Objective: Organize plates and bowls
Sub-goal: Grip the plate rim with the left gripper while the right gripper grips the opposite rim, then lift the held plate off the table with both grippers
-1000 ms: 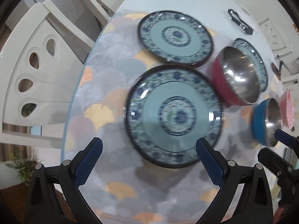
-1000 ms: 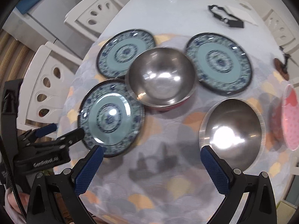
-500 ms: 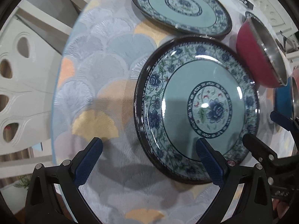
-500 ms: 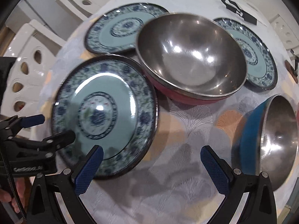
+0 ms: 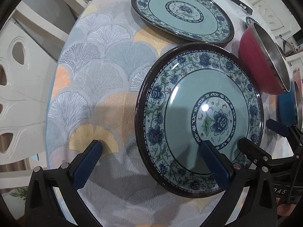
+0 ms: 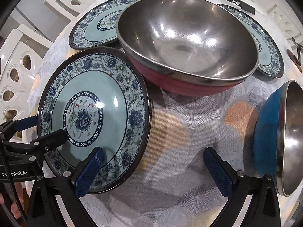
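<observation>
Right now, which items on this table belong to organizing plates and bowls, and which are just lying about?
Part of the job:
- near floral plate
- far-left floral plate
- floral plate behind the red bowl
- red steel-lined bowl
- blue steel-lined bowl

Lying about:
- black clip-like object at the far edge
- small dark tool at the right edge
- white chairs

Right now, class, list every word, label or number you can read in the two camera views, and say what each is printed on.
"Ge…obot.AI", white print on the black body of the left gripper in the right wrist view; a cable hides the middle letters.
"…DAS", white print on the black body of the right gripper in the left wrist view; the start is cut off.
The plates and bowls carry only patterns, no text.
</observation>
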{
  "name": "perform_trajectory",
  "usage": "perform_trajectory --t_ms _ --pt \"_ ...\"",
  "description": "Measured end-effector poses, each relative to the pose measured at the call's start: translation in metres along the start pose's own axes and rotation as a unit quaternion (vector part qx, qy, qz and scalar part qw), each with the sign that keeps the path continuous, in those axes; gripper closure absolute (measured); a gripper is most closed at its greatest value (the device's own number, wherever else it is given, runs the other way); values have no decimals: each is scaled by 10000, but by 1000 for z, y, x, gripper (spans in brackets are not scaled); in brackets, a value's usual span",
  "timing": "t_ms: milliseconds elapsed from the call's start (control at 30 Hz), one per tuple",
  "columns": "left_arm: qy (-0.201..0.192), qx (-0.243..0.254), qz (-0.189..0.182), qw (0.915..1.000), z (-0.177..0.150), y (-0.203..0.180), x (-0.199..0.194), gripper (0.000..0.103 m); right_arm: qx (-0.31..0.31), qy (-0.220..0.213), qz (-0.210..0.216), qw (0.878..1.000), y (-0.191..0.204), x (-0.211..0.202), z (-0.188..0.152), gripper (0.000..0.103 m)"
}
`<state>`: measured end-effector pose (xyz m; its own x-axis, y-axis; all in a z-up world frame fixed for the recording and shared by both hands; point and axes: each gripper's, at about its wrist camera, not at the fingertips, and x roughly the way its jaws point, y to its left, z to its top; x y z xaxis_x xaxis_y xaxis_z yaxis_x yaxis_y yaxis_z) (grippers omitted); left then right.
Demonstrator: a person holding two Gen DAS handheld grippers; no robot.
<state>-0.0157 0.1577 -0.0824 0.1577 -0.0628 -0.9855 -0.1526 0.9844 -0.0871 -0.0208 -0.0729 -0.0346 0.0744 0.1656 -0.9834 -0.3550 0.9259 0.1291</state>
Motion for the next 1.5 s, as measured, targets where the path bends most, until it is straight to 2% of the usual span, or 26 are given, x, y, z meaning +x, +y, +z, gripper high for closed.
perform_trajectory --t_ms 100,233,300,333,400,467,500,533,733,1067,1300,1333,1500 --pt "-187 -2 -5 9998 -11 -6 -1 0 8 76 6 10000 1 0 5 0" --pt "-348 26 98 9993 -10 -10 -5 0 -55 76 50 9999 0 -2 9 0" --pt "-500 153 90 9986 -9 -15 -8 9 -177 39 56 9998 3 -3 10 4" --pt "-580 237 71 9980 -8 -19 -10 13 -262 -4 84 9996 6 -5 11 9" --pt "-652 375 22 9972 -5 -27 -13 28 -419 -83 157 9990 11 -9 12 21" --pt "-676 489 14 9965 -2 -36 -14 33 -596 -161 327 9976 19 -13 14 39" --pt "-675 479 41 9966 -1 -38 -13 33 -660 -171 394 9969 21 -14 15 43" --pt "-659 440 19 9969 0 -38 -13 33 -735 -180 516 9958 24 -15 15 51" --pt "-392 512 -39 9979 -1 -49 -11 34 -795 -47 714 9943 19 -19 9 51" --pt "-180 623 -139 9978 -32 -75 -8 35 -1051 218 713 9917 12 -15 -18 51" --pt "-27 611 -216 9979 -37 -85 -5 35 -1156 411 694 9900 11 -15 -39 48" --pt "-20 603 -227 9979 -47 -91 -6 35 -1141 451 704 9900 10 -15 -41 47" --pt "84 671 -243 9974 -48 -111 -1 35 -1098 629 634 9899 9 -14 -56 46"
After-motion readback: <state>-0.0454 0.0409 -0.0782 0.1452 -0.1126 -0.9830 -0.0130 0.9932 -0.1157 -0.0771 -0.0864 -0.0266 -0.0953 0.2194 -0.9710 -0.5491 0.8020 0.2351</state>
